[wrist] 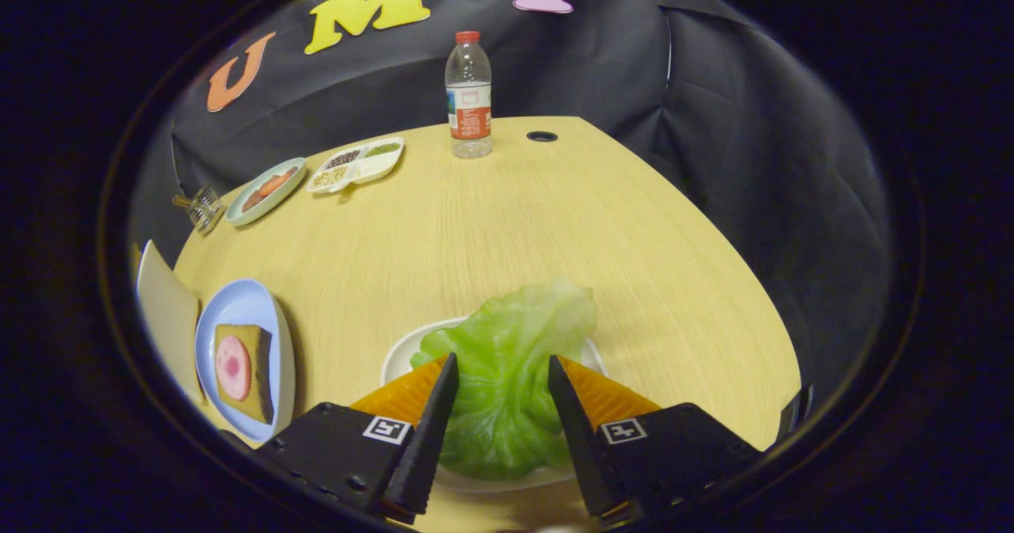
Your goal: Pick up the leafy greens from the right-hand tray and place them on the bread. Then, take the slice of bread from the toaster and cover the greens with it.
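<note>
The gripper points forward and slightly down over the near edge of the wooden table, its two fingers reaching out to either side of the leafy greens. The fingers are partly closed, their inner faces lying against the flanks of the leaf, which bunches and narrows between them; whether both are pressing firmly on it I cannot tell. The greens rest over a white tray, whose rim shows to the left of the left finger and again beneath the leaf at the near side. The far part of the leaf fans out wide beyond the fingertips.

To the near left sits a pale blue plate holding a slice of bread with a round pink slice of meat on top. A pale, flat-sided object stands just left of that plate. Farther away on the left are an oval dish with orange food, a white divided tray of seeds and beans, and a small wire rack at the table's edge. A clear water bottle with a red cap stands upright at the far side, near a dark round hole in the tabletop.
</note>
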Motion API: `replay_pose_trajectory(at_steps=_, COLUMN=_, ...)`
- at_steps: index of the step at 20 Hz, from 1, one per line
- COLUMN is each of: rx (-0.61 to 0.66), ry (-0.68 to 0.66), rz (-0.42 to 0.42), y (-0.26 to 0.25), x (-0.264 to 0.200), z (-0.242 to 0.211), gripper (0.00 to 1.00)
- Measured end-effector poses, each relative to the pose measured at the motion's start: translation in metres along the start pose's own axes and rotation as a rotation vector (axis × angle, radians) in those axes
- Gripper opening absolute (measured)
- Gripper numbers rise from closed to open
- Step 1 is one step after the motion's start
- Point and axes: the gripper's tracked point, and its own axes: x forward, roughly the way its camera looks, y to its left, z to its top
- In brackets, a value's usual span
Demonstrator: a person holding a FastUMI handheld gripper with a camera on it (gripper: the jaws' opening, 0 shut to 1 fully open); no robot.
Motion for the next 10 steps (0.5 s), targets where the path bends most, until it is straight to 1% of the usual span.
replay_pose_trajectory(at_steps=1, rx=0.006, ry=-0.008, rz=0.034, y=0.008, x=0.002, z=0.003, gripper=0.52)
replay_pose_trajectory(at_steps=3, rx=-0.003, ry=-0.017, rz=0.003, y=0.006, x=0.004, z=0.003, gripper=0.11)
replay_pose_trajectory(at_steps=6, rx=-0.004, ry=-0.012, rz=-0.033, y=0.005, x=-0.002, z=0.003, gripper=0.10)
replay_pose_trajectory(at_steps=8, rx=0.010, ry=-0.037, rz=0.003, y=0.015, x=-0.011, z=0.011, gripper=0.10)
replay_pose_trajectory(at_steps=9, rx=0.018, ry=-0.045, rz=0.020, y=0.019, x=-0.011, z=0.007, gripper=0.00)
replay_pose_trajectory(at_steps=10, rx=0.018, ry=-0.045, rz=0.037, y=0.022, x=-0.020, z=0.006, gripper=0.00)
